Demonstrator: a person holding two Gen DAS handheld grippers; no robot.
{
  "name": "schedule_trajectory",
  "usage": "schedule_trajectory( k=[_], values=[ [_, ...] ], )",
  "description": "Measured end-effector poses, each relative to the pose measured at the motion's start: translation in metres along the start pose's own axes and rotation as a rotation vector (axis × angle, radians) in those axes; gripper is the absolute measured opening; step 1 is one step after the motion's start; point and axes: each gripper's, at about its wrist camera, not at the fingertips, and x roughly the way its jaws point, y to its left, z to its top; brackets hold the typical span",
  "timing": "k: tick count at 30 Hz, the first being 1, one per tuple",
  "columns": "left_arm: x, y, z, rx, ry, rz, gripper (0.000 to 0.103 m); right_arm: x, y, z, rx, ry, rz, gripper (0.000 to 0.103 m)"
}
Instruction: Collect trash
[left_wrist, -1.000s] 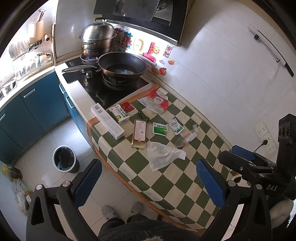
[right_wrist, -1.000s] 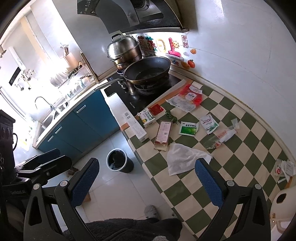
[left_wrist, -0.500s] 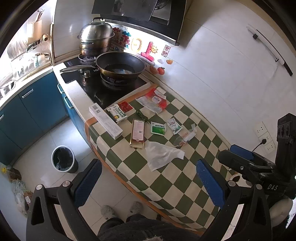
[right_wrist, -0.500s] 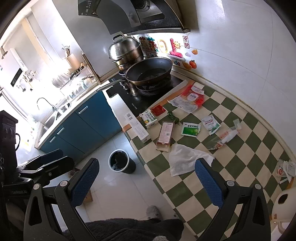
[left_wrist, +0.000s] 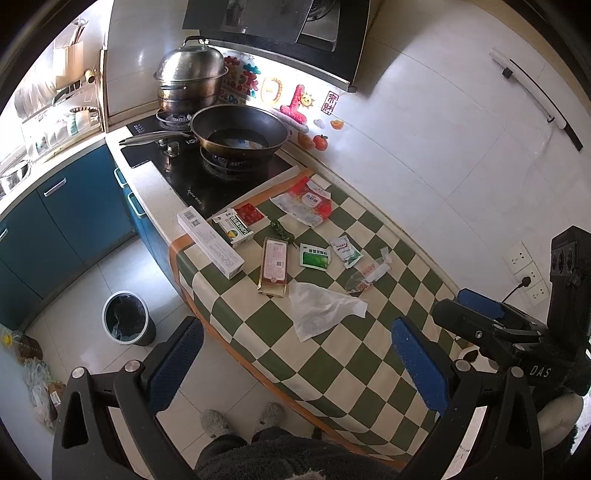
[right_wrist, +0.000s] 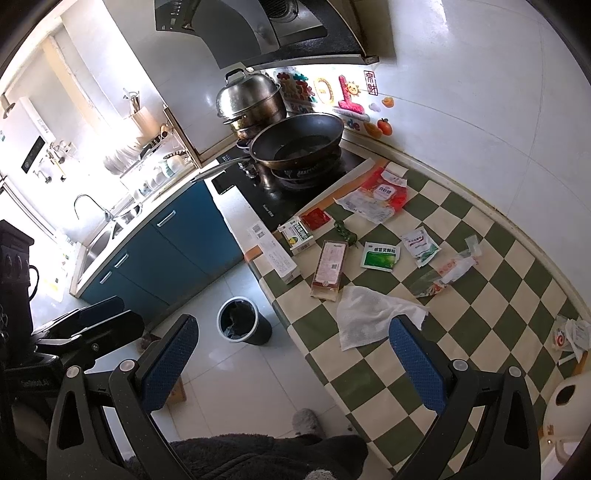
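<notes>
Trash lies on the green checkered counter cloth (left_wrist: 332, 354): a crumpled white tissue (left_wrist: 321, 308), a brown flat packet (left_wrist: 275, 266), a green sachet (left_wrist: 314, 256), a white sachet (left_wrist: 345, 251), a clear wrapper (left_wrist: 367, 275), a red-and-white bag (left_wrist: 306, 201), a long white box (left_wrist: 210, 242) and a green-yellow box (left_wrist: 233, 226). The tissue (right_wrist: 373, 314) and brown packet (right_wrist: 330, 267) also show in the right wrist view. A lined grey bin (left_wrist: 127, 323) stands on the floor; it also shows in the right wrist view (right_wrist: 242, 325). My left gripper (left_wrist: 295, 362) and right gripper (right_wrist: 291, 358) are open, empty, held high above the counter's front edge.
A black wok (left_wrist: 240, 134) and a steel steamer pot (left_wrist: 190, 83) sit on the hob at the back. Blue cabinets (left_wrist: 55, 218) line the left. Wall sockets (left_wrist: 524, 266) are at the right. My slippered feet (left_wrist: 240, 421) stand by the counter.
Both grippers have drifted slightly, so the counter and bin shift a little in view. Nothing was taken hold of; both stay open.
</notes>
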Motion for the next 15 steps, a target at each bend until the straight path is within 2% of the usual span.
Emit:
schedule_trajectory(
  k=[15],
  values=[
    [-0.0005, -0.0002, -0.0005, 0.001, -0.002, 0.000, 0.103, 0.0003, -0.0004, -0.0002, 0.002, 0.001, 0.001, 0.103]
  ],
)
